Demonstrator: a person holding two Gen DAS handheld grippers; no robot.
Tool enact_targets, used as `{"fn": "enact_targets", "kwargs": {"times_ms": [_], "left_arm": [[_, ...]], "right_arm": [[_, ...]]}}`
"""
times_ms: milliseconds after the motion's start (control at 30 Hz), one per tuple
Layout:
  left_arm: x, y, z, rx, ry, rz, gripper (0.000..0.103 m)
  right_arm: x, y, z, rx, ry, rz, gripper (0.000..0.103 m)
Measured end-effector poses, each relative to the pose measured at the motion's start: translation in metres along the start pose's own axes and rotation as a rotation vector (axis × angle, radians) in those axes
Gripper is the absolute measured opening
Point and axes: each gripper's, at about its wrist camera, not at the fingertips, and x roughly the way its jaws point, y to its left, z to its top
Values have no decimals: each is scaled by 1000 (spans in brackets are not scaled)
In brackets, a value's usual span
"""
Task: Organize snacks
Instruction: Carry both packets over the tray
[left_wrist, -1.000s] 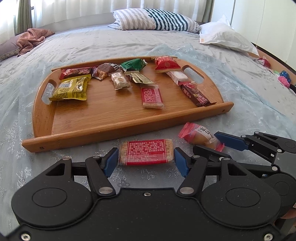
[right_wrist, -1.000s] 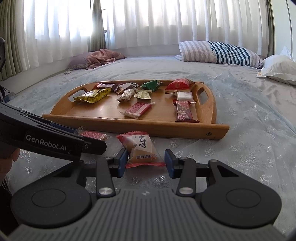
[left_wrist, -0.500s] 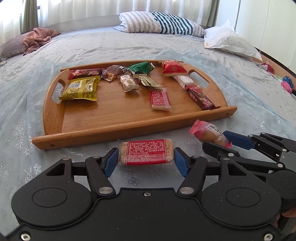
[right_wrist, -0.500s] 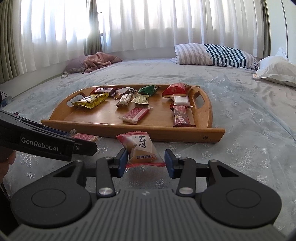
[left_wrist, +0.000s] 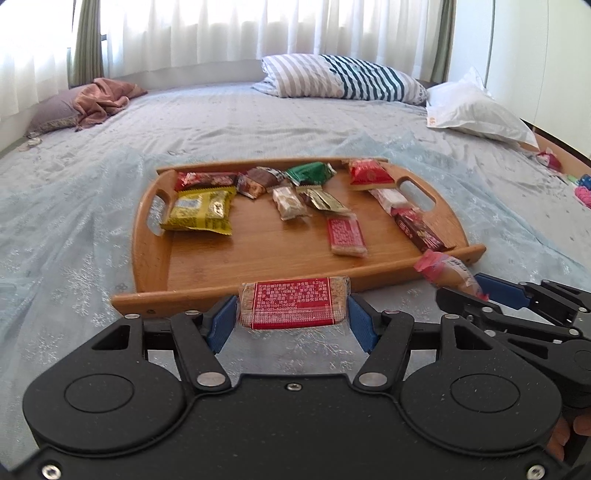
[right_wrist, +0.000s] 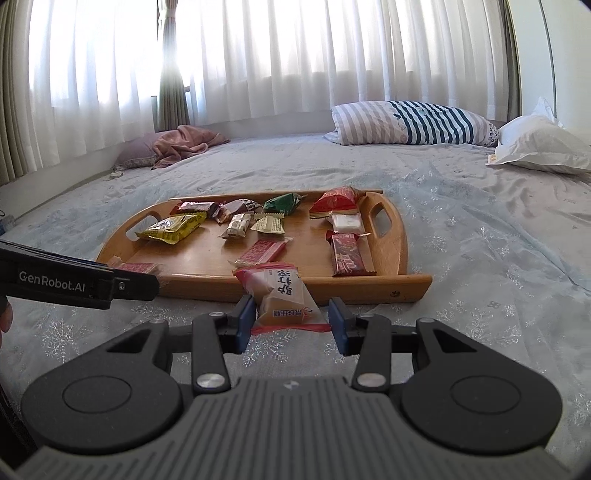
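A: So, what do we have in our two grippers?

B: Our left gripper (left_wrist: 291, 317) pinches a flat red snack bar (left_wrist: 293, 303) by its two short ends. Our right gripper (right_wrist: 291, 319) pinches a puffy snack bag (right_wrist: 282, 297) with red ends, one blue pad on each side.

A: Where are they next to the wooden tray (left_wrist: 155, 258)?

B: Both snacks are in the air, just in front of the tray's near edge. They are not inside it yet.

A: Why do we hold them like that?

B: We think we hold the bar flat so it can land label up, like the other red bar (left_wrist: 345, 234) on the tray. We carry one snack in each gripper, so we think both can go in on one trip.

A: Why are the snacks on the tray near its far side?

B: We think that leaves bare wood at the near side for our two.

A: Does one view show more than the other?

B: Yes. The left view shows the words on the red bar, and the right gripper (left_wrist: 476, 290) from the side. The right view shows the words on the bag. There the left gripper (right_wrist: 136, 282) hides most of the bar.
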Motion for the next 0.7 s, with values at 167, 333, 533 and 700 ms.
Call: {"fn": "enact_targets", "kwargs": {"times_ms": [167, 333, 533, 700], "left_arm": [[-3, 9, 5, -30, -16, 8, 62], [-3, 20, 13, -61, -30, 27, 62], [5, 34, 21, -86, -26, 51, 62], [12, 43, 26, -98, -26, 70, 62]], "right_arm": [[-2, 1, 5, 0, -25, -23, 48], [0, 4, 11, -7, -38, -26, 48], [7, 13, 19, -24, -48, -15, 48], [16, 23, 27, -44, -54, -6, 48]]}}
